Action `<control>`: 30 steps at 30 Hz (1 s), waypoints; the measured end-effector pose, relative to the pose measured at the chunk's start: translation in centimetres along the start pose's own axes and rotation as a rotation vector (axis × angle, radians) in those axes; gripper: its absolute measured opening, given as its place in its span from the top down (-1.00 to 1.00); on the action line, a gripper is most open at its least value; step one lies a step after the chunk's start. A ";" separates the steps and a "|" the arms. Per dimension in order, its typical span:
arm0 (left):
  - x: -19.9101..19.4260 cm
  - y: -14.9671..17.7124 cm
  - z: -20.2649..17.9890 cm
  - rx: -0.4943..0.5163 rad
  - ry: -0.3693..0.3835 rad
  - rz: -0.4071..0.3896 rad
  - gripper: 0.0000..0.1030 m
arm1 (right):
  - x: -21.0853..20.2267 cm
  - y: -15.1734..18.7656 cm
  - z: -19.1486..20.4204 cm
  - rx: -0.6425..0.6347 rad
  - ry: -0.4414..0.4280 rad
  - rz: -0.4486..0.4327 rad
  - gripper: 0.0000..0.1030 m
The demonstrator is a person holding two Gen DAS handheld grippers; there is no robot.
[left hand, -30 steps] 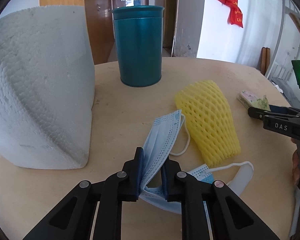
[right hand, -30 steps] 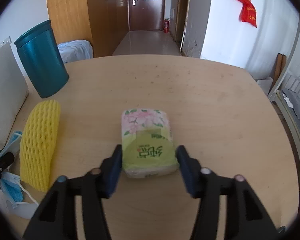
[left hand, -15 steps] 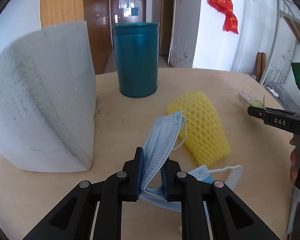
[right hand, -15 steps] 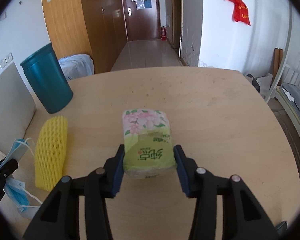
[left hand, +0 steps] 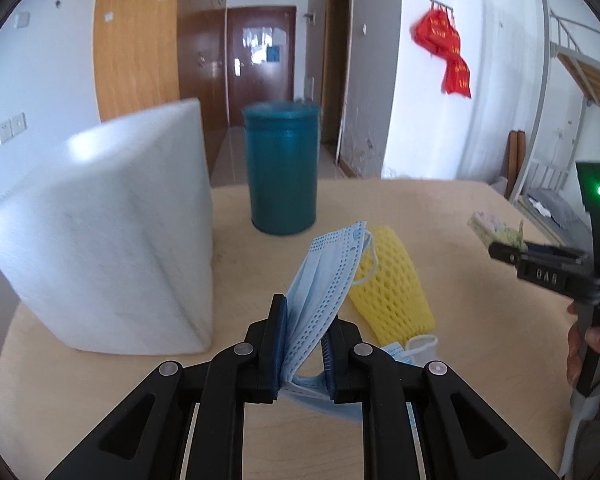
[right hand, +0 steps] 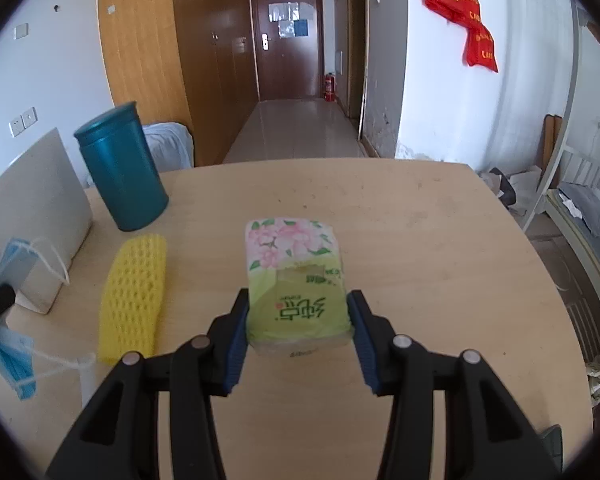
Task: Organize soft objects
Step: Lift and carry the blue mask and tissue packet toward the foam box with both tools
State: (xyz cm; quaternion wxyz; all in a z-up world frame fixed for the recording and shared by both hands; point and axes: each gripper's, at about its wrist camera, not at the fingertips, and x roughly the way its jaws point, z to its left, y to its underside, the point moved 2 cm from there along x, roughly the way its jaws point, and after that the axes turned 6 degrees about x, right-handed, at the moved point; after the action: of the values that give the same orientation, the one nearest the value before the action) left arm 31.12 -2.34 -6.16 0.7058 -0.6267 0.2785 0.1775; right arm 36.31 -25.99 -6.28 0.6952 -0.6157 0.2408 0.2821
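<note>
pinching a pleated blue mask (left hand: 322, 280) — glossy tissue pack (right hand: 296, 284) clamped.

Table (right hand: 400, 216): right and far portions bare, passable. Left side crowded: white foam block (left hand: 112, 248) upright at the edge, teal canister (right hand: 120, 168) behind it, yellow foam net (right hand: 134, 292) lying beside. The block–canister gap looks narrow, though blurred.

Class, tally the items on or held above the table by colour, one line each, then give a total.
Blue: 1, mask
Yellow: 1, foam net
Teal: 1, canister
White: 1, foam block
Green and pink: 1, tissue pack
Total: 5
</note>
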 end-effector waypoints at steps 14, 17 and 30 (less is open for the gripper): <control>-3.6 -1.4 1.0 -0.016 -0.006 -0.100 0.67 | -1.7 0.2 0.9 -0.008 -0.019 -0.030 0.00; -4.4 -1.3 0.4 0.005 -0.013 -0.100 0.67 | -2.6 0.5 1.1 -0.011 -0.026 -0.039 0.00; -6.8 1.3 -0.1 0.001 -0.010 -0.081 0.67 | -7.0 4.0 3.2 -0.053 -0.067 -0.052 0.00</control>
State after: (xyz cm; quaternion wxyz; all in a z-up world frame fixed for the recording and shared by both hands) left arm 25.01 -1.54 -2.98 0.7140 -0.6364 0.2493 0.1517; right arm 28.44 -23.20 -3.94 0.6934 -0.6301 0.1940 0.2907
